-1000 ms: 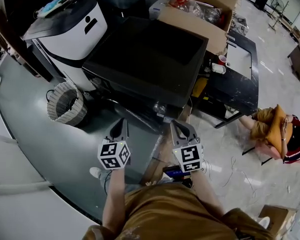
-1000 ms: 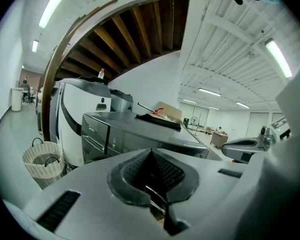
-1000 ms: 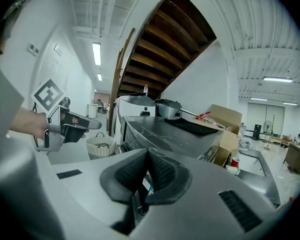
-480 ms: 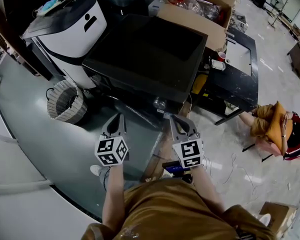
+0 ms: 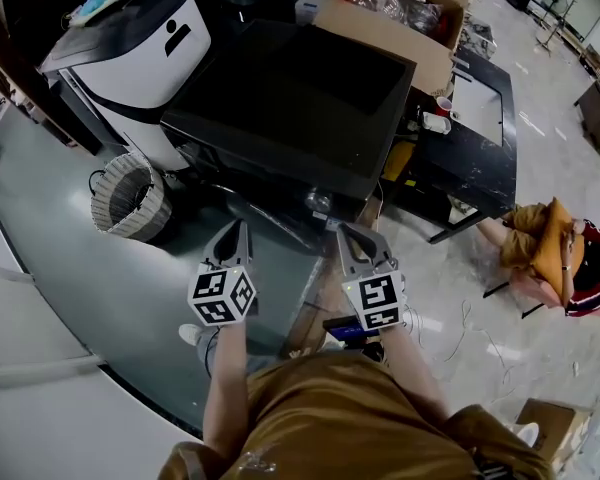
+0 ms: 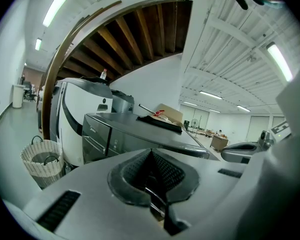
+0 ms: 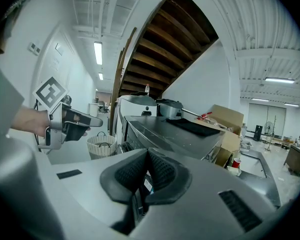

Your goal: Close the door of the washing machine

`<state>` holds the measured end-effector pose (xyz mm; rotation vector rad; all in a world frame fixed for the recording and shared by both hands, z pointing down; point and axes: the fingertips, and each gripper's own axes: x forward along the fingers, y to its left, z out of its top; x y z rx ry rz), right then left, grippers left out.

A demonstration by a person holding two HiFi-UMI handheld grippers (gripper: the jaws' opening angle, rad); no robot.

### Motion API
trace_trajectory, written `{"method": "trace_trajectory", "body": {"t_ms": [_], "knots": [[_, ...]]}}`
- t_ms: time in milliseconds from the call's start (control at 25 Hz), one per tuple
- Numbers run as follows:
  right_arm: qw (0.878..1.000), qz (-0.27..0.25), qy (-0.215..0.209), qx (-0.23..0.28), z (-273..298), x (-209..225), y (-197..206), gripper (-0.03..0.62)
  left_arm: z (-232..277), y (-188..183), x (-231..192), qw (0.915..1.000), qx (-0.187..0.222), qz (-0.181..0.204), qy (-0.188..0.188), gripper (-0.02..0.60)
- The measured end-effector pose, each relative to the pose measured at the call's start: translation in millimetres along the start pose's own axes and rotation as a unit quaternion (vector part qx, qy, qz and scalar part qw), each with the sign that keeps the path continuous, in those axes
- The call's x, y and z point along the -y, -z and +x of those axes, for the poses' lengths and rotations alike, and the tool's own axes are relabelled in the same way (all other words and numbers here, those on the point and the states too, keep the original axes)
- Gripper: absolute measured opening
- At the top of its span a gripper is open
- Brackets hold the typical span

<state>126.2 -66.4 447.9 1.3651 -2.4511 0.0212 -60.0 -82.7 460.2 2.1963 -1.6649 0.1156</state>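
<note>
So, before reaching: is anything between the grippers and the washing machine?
Nothing visible. The left gripper and right gripper face the washing machine with open space between; the wicker basket stands off to the left.

Two grippers up front: left gripper [image 5: 234, 234], right gripper [image 5: 351, 238]. One dark washing machine [image 5: 290, 98], one white appliance [image 5: 130, 58]. One woven basket [image 5: 128, 198]. Cardboard boxes, count two — the big cardboard box [image 5: 390, 30] and the small cardboard box [image 5: 542, 424]. One red cup [image 5: 445, 103] — and one seated person [image 5: 550, 258].
</note>
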Motion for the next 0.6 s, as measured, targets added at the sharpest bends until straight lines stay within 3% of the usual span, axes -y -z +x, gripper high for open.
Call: {"method": "trace_trajectory", "body": {"t_ms": [600], "knots": [[1.000, -0.003, -0.008, -0.006, 6.4, 0.2, 5.5, 0.012, 9.5, 2.9, -0.5, 0.9999, -0.004, -0.015, 0.004, 0.025]]}}
